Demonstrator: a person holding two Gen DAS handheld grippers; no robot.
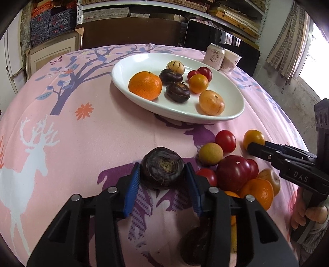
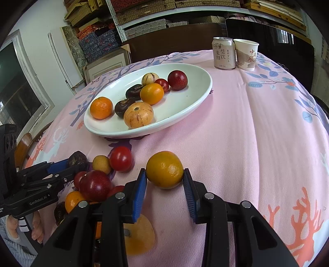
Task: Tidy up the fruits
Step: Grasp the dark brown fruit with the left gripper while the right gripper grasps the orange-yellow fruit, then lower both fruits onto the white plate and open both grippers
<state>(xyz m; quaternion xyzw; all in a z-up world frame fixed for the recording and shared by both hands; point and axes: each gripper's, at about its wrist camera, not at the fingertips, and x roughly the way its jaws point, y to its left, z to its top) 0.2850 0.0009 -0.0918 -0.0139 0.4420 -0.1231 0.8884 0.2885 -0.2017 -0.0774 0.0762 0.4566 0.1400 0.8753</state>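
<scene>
A dark water chestnut [image 1: 162, 167] is pinched between the left gripper [image 1: 162, 178] pads on the pink tablecloth [image 1: 92, 143]. A yellow-orange fruit [image 2: 164, 169] is clamped by the right gripper [image 2: 165, 185] (8 fruits already counted on the white plate [image 2: 185, 111]).

A drink can [image 2: 224, 53] stands upright at the table's [image 2: 257, 127] 12 o'clock edge, a paper cup [image 2: 246, 54] touching its 3 o'clock side. Shelves [image 2: 185, 8] hold stacked boxes behind.
</scene>
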